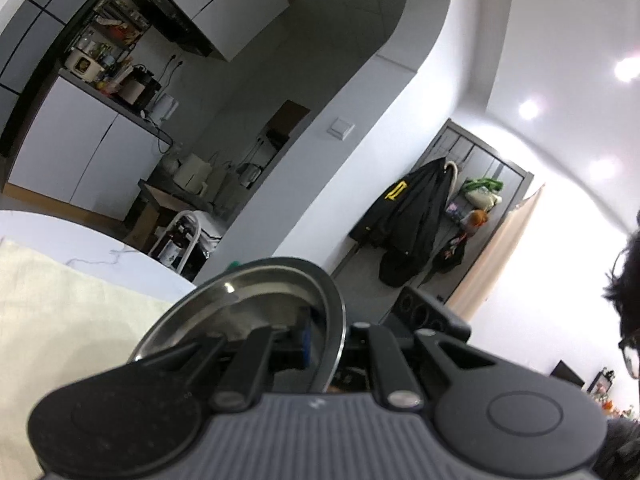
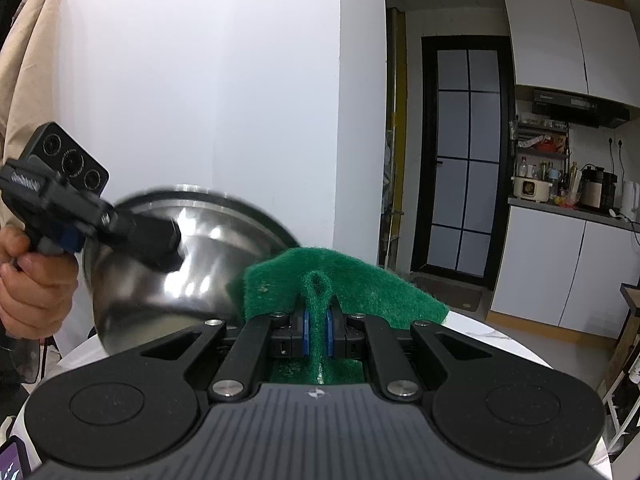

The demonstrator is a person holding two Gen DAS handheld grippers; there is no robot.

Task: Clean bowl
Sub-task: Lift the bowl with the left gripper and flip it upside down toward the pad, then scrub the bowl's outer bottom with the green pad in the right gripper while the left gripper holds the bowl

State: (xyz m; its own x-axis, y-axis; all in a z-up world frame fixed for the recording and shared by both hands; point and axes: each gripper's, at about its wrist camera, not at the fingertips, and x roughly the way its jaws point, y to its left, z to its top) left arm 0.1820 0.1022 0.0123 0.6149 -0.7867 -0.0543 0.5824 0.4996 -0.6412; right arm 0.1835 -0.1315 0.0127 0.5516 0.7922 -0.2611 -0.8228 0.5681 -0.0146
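Observation:
A shiny steel bowl (image 1: 248,312) is held up in the air, tilted on its side. My left gripper (image 1: 326,340) is shut on the bowl's rim; in the right wrist view the same gripper (image 2: 160,244) clamps the rim of the bowl (image 2: 200,264) from the left. My right gripper (image 2: 317,330) is shut on a green scouring pad (image 2: 344,284), pinched between its blue pads. The scouring pad is against the bowl's right side. The pad's contact area is hidden behind its own fold.
A round white marble table (image 2: 500,348) lies below, with a pale cloth (image 1: 60,320) on it. A kitchen counter with appliances (image 2: 568,200) stands far right. A person's hand (image 2: 32,288) holds the left gripper. Coats (image 1: 416,216) hang on a far door.

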